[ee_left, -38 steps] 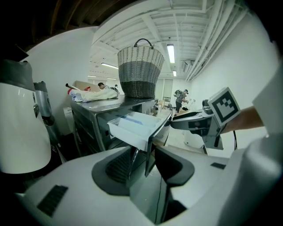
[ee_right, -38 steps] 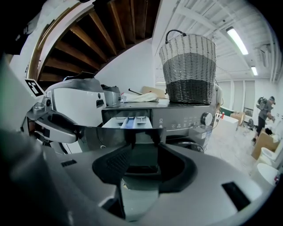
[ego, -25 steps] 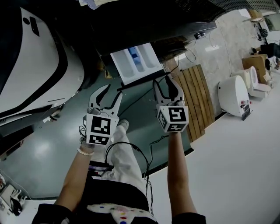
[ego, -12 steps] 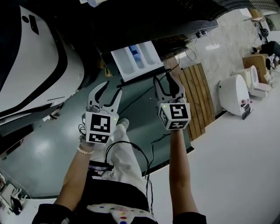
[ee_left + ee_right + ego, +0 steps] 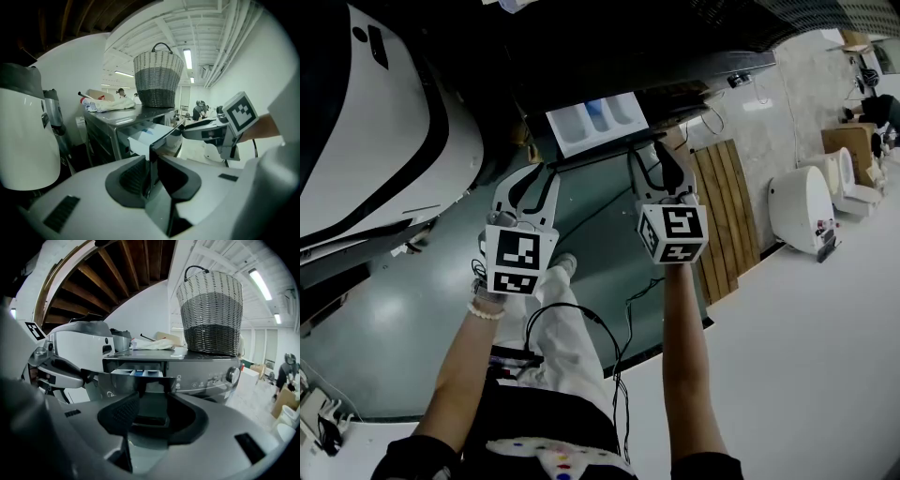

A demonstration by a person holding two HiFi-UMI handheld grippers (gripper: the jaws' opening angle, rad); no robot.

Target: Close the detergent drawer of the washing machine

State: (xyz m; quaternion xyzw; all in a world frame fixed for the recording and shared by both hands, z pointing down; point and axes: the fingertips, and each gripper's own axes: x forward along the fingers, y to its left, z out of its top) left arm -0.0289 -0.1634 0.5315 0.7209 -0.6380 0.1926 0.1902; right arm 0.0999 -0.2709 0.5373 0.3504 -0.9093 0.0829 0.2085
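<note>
The washing machine's (image 5: 206, 369) detergent drawer (image 5: 595, 120) stands partly out, white with a blue compartment, behind a dark front panel (image 5: 600, 152). My left gripper (image 5: 532, 178) is at the panel's left end; its jaws have just been closing, and in the left gripper view the panel's edge (image 5: 151, 154) stands between them (image 5: 152, 176) with a gap still showing on the right side. My right gripper (image 5: 661, 164) is open at the panel's right part. In the right gripper view the panel (image 5: 117, 379) runs across in front of its wide-set fingertips (image 5: 152, 416), with nothing clamped.
A wicker basket (image 5: 211, 315) and a bundle of cloth (image 5: 152, 344) sit on the machine's top. A large white appliance (image 5: 384, 141) stands at the left. Wooden slats (image 5: 727, 216) and a white round unit (image 5: 802, 206) lie to the right. Cables (image 5: 581, 319) hang by the person's legs.
Both grippers have moved toward the machine. The drawer has slid further in, showing less of its white tray. The left gripper's jaws have narrowed around the panel's end.
</note>
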